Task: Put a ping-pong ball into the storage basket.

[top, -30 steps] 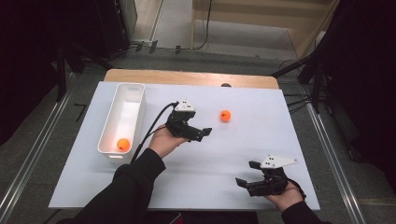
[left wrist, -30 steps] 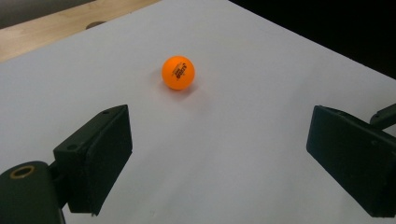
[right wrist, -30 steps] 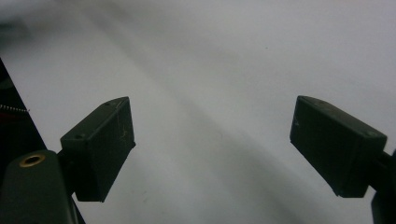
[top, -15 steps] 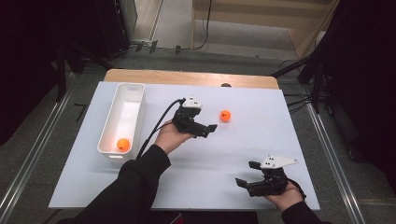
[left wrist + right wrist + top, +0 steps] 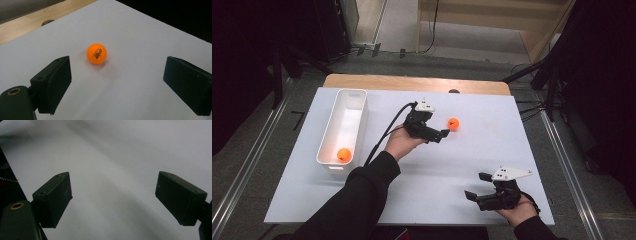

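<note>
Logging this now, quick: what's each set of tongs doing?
Left tongs: open, empty, aimed at the small orange plastic ball.
Right tongs: open, empty.

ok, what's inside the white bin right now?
One orange ball lies in the white bin, at the end nearest the person. The rest of its floor looks bare; the near wall may cover a strip.

Print on ball (image 5: pixel 96 53) too small to read. Right jaw of left hand-held gripper (image 5: pixel 117 85) cut by picture edge. Second ball (image 5: pixel 344 154) in bin (image 5: pixel 360 102): markings too small to tell.
</note>
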Demonstrator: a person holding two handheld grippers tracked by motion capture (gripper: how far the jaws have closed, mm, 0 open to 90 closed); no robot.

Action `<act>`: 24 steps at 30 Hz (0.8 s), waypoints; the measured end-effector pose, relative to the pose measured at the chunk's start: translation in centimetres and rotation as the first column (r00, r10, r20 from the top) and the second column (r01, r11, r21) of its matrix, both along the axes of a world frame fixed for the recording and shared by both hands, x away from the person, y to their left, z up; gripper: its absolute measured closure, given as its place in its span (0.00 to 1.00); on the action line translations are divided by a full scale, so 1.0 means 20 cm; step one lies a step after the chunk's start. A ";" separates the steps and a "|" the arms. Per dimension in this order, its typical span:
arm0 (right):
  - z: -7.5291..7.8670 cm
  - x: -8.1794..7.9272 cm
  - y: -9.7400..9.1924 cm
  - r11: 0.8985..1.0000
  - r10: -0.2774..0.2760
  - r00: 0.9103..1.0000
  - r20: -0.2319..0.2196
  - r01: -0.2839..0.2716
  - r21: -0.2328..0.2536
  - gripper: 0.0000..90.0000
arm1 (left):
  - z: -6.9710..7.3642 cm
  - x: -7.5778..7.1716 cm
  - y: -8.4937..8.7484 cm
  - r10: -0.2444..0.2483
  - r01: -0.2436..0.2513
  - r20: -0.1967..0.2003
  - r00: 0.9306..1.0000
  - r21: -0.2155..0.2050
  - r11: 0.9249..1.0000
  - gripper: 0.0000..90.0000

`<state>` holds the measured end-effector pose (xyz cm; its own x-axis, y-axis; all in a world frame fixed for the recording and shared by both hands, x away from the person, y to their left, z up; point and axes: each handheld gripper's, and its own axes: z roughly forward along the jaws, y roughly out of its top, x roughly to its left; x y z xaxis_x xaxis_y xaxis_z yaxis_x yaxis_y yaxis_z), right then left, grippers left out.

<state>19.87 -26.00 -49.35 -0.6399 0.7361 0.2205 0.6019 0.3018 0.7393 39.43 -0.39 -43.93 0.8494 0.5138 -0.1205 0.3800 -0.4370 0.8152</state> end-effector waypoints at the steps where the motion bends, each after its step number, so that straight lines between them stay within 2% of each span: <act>1: 0.00 0.00 0.00 1.000 0.000 1.000 0.000 0.000 0.000 0.14 | 0.00 0.00 -0.01 0.000 0.000 0.002 1.000 0.005 1.000 0.09; 13: 0.00 0.00 0.00 1.000 0.008 1.000 0.006 -0.008 -0.002 0.14 | 0.01 0.05 -0.11 -0.008 0.008 -0.001 1.000 0.003 1.000 0.09; 19: 0.00 0.01 0.00 1.000 0.003 1.000 0.002 -0.003 0.002 0.14 | -0.01 0.07 -0.14 -0.002 0.002 -0.010 1.000 -0.015 1.000 0.09; 24: 0.00 0.01 0.00 1.000 0.007 1.000 0.002 -0.007 0.008 0.14 | -0.02 0.09 -0.17 0.000 0.000 -0.008 1.000 0.003 1.000 0.09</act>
